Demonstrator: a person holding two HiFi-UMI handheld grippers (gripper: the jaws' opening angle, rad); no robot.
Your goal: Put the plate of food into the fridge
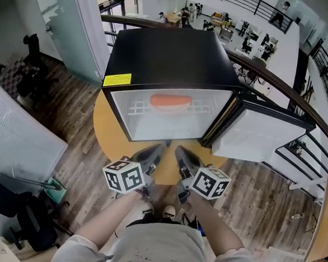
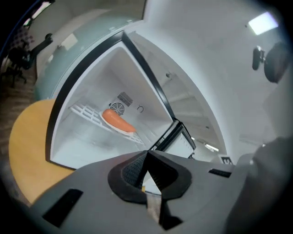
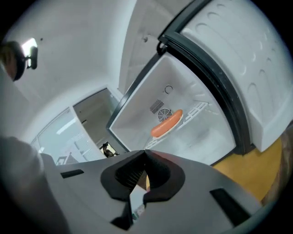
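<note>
The fridge (image 1: 174, 56) stands open on the round table (image 1: 105, 127), its door (image 1: 261, 133) swung out to the right. Inside, the plate of food (image 1: 170, 102), carrying a sausage, lies on the white wire shelf (image 1: 135, 107). My left gripper (image 1: 163, 147) and right gripper (image 1: 178, 150) hover side by side outside the opening, apart from the plate. Both have their jaws together and hold nothing.
</note>
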